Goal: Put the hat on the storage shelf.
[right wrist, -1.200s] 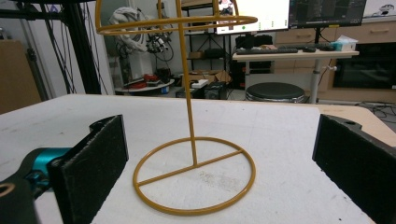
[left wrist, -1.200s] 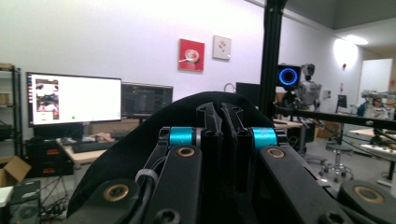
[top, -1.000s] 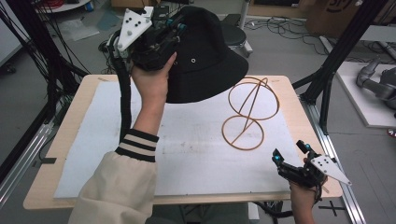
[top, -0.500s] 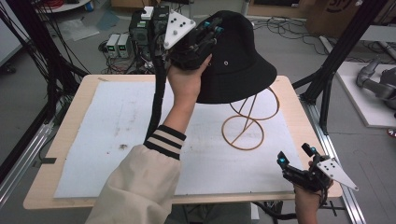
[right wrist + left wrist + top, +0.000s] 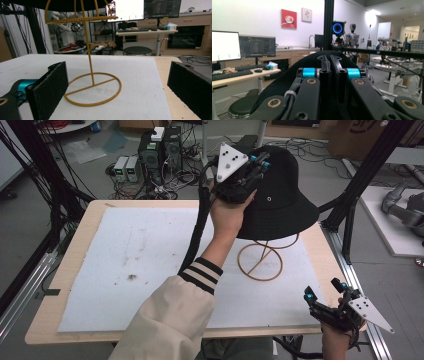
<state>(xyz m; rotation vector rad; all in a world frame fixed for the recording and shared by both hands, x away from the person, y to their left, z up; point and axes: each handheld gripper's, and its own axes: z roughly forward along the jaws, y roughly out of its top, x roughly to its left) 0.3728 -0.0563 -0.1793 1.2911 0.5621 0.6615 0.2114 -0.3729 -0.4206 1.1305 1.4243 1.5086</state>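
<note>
Far left: black frame struts (image 5: 47,185) with cable bundles, grey concrete floor (image 5: 80,170) beyond the tabletop edge.
Tabletop (image 5: 75,250): light wood, covered almost fully by a white mat (image 5: 125,270); mat is scuffed, with dark specks and a small stain left of centre.
Behind the tabletop on the floor: small computer boxes (image 5: 150,155) and loose cables.
Centre: left tool (image 5: 250,172) raised above the far tabletop edge, clenched on the crown fabric of the black hat (image 5: 285,205); in the left gripper view the jaws are pinched together with black cloth between them.
The hat is over the top ring of the gold wire stand (image 5: 260,262), brim roughly level; can't tell whether it rests on the ring or is just above it. The stand's round base sits flat on the mat, right of centre.
Right tool (image 5: 325,302) at the near right corner of the tabletop, released, jaws wide apart with nothing between them, facing the stand.
Right edge: diagonal black strut (image 5: 360,185), then a white platform (image 5: 395,220) with a grey robot arm part on it.
Room, per the gripper views: white walls, desks with monitors (image 5: 242,47) and keyboards, round black stool (image 5: 137,51).
</note>
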